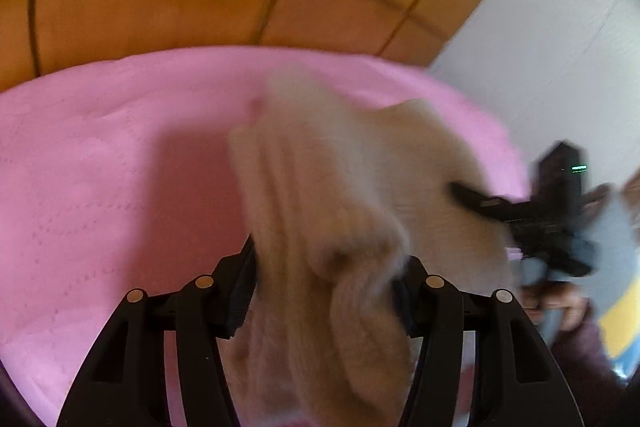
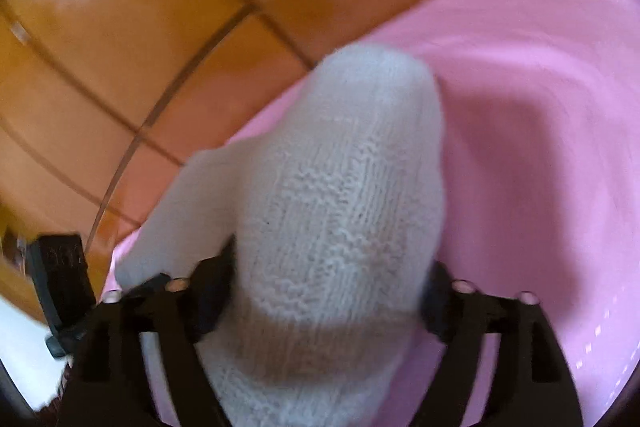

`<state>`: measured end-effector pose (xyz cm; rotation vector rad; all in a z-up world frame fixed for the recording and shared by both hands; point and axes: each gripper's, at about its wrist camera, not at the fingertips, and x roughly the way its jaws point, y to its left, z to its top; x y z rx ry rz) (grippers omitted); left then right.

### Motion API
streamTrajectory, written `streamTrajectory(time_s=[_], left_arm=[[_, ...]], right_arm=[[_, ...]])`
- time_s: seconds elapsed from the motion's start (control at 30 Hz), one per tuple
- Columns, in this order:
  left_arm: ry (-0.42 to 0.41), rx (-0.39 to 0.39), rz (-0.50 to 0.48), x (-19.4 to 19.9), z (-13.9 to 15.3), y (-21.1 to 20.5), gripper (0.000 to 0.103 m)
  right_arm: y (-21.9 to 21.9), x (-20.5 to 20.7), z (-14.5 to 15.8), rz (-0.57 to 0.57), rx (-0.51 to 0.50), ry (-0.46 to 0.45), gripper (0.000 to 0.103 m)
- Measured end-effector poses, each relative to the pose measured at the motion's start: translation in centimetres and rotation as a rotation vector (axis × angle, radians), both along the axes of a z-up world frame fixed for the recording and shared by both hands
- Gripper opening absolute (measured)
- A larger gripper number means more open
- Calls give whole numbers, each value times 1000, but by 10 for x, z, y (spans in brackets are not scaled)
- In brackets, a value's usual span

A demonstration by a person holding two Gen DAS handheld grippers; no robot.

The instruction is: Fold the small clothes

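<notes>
Because the cream knitted garment point(image 1: 320, 195) is thick, loose-stitched wool, you should expect it to be light, floppy and stretchy — it will sag and drape from wherever you pinch it and hold no edge of its own. Right now it hangs bunched above the pink quilted blanket point(image 1: 100, 167), held up between your two tools and not lying flat. Your left gripper point(image 1: 324, 291) has its jaws closed around a thick wad of the knit, the fabric spilling over and down between the fingers. Your right gripper point(image 2: 328, 291) is likewise clamped on a bundle of the same garment, which bulges forward over the jaws; in the left view you can see that gripper biting the far side of the cloth at the right.

Judging from the folds, you are holding gathered bulk on both sides, so the piece will likely twist when lowered. A knit this fuzzy should not slip, but it can snag on the finger pads and stretch if you pull the hands apart hard. Better holds would be a single layer near a hem or corner — I cannot tell which edges you have, since both views are blurred. The orange tiled floor point(image 2: 120, 67) lies beyond the blanket's rim, so keep the cloth over the pink.
</notes>
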<state>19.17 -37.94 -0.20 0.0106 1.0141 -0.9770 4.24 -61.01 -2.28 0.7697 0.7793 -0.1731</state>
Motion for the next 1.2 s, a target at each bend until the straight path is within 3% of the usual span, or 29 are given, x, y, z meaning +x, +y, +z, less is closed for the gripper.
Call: streamTrajectory(time_s=[0.1,0.17,0.27,0.33,0.4,0.47,0.57,0.63,0.73,0.8,1.07,1.2], left_arm=[[-87,14,34,-3,1,17,56],[-133,29,64,0,4,21,54],[-139,29,96,-19,-2,38,47],[-123,35,113,-26,-11,44,47],[-123,40,135,-30,-16,47,47],[-134,53,147,-29,-17,49,47],[-146,66,159,-28,-19,48,53],[-148,78,183,-26,-14,41,56],[-203,88,216,-36,-3,45,63],[-216,92,235,-42,1,55,73],[-268,77,280,-63,15,78,75],[-300,73,305,-78,23,88,80]], right_arm=[[17,-18,26,-68,-160,-9,87],[25,-28,45,-89,-250,-31,68],[58,-29,67,-63,-356,-50,52],[82,-30,58,24,-386,-27,48],[110,-19,41,69,-477,57,48],[127,-20,21,52,-551,107,50],[148,-19,17,16,-667,120,51],[148,-23,21,-31,-634,124,55],[142,-28,23,-56,-570,120,70],[147,-29,23,-66,-577,138,72],[167,-36,34,-110,-558,164,78],[175,-44,41,-133,-570,154,87]])
